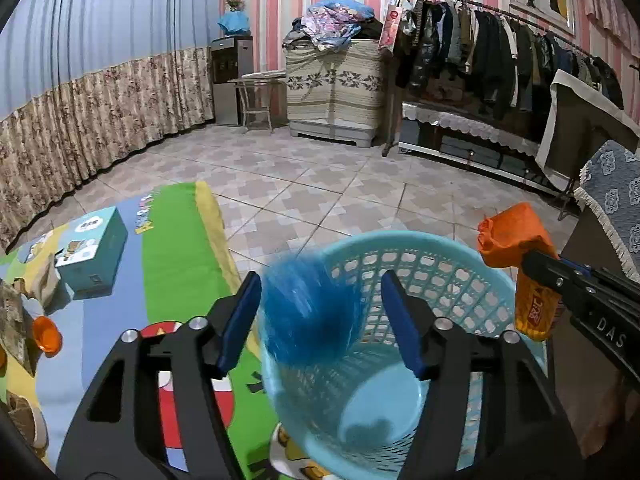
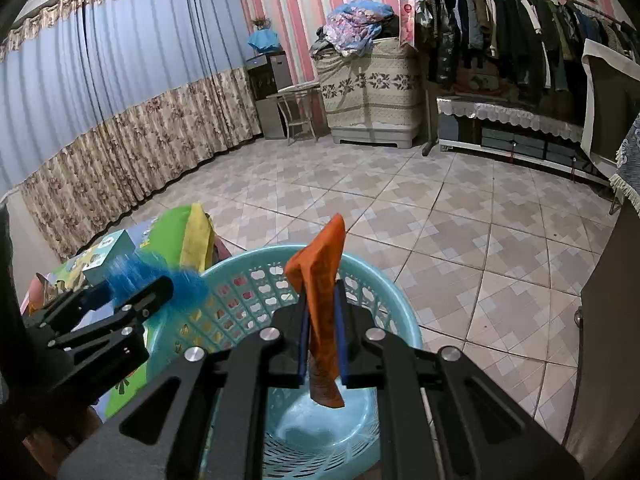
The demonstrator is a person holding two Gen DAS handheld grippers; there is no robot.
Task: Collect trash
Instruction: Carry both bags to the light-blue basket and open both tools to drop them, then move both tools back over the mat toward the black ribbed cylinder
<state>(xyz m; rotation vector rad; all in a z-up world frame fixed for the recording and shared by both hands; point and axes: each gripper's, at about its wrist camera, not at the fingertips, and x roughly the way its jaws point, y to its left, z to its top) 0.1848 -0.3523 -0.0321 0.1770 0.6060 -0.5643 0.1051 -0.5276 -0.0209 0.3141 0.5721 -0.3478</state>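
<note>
Two tools work above the basket [image 2: 360, 276]: right tool [image 2: 320, 344] pinches the light, crinkly orange wrapper [image 2: 320, 280] mid-length, while left tool [image 1: 320, 324], spread, flanks a blurred blue fluffy item [image 1: 308, 312].

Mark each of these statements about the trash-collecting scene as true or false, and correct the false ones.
1. The right tool is shut on a crumpled orange wrapper. True.
2. The light blue perforated plastic basket already holds a pile of trash. False: its visible bottom is bare.
3. The left tool stands open, with a blurred blue fluffy thing between its fingers. True.
4. The teal cardboard box lies inside the basket. False: it lies on the colourful play mat, left of the basket.
5. The orange wrapper is held above the basket. True.
</note>
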